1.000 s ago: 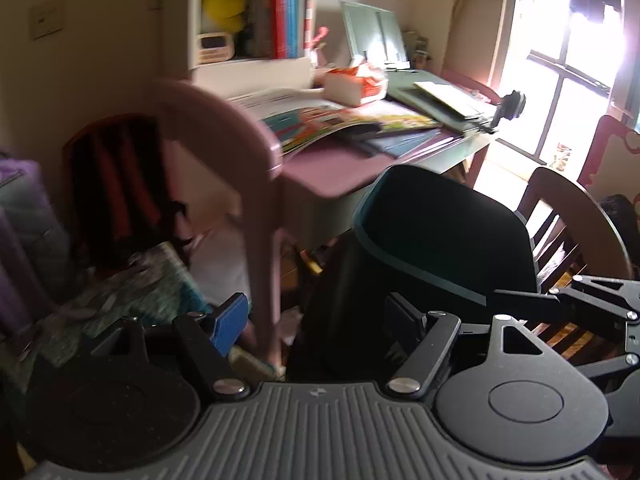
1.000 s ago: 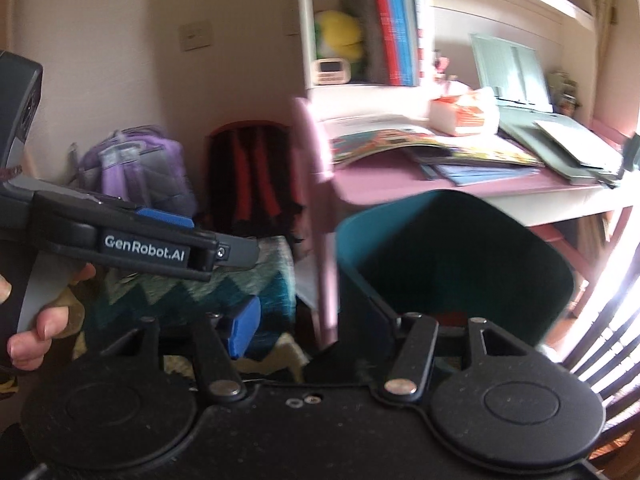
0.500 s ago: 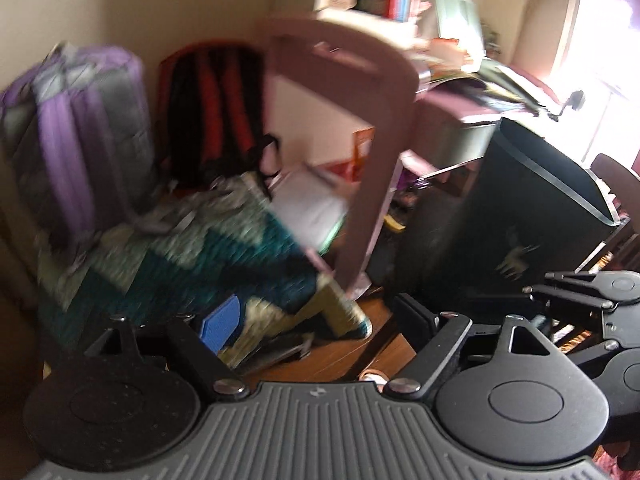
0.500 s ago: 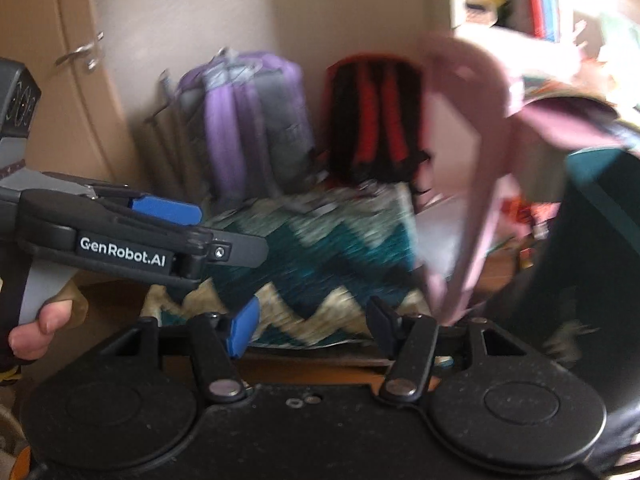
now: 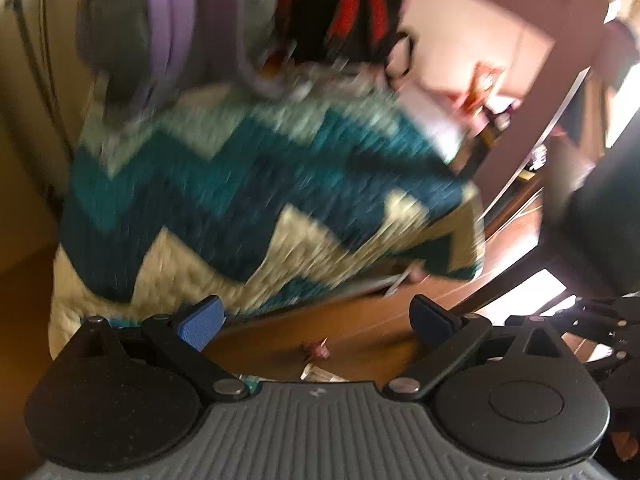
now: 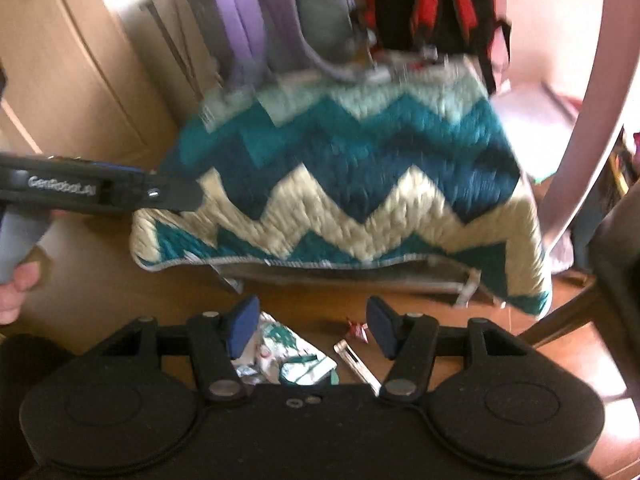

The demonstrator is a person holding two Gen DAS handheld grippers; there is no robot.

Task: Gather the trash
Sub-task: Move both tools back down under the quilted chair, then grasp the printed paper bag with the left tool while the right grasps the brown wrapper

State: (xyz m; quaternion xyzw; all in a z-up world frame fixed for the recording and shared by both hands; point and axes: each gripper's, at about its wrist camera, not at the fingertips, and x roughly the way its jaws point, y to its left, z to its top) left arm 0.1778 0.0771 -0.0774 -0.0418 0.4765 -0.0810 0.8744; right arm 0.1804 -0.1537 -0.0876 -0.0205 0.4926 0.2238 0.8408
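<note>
Trash lies on the wooden floor in front of a zigzag quilt [image 6: 360, 184]: a crumpled white and teal wrapper [image 6: 288, 356], a small red wrapper [image 6: 357, 328] and a silvery strip [image 6: 356, 360]. My right gripper [image 6: 312, 328] hangs open just above them, touching none. My left gripper [image 5: 316, 322] points down at the same floor. Its jaws are opening, with nothing between them. Below it lie the red wrapper [image 5: 316, 350] and a clear scrap [image 5: 320, 374]. The left gripper [image 6: 100, 192] also shows at the left of the right wrist view, held by a hand [image 6: 16, 292].
A purple backpack [image 6: 248, 12] and a red and black backpack [image 6: 432, 0] lean behind the quilt. A pink desk leg [image 6: 592, 120] stands at the right. The dark bin [image 5: 600, 200] is at the far right edge. A cupboard door [image 6: 60, 60] is at the left.
Both grippers dropped and tilted down, so the views swung from the desk and bin to the quilt and floor. The left jaws spread wider. The trash came into view.
</note>
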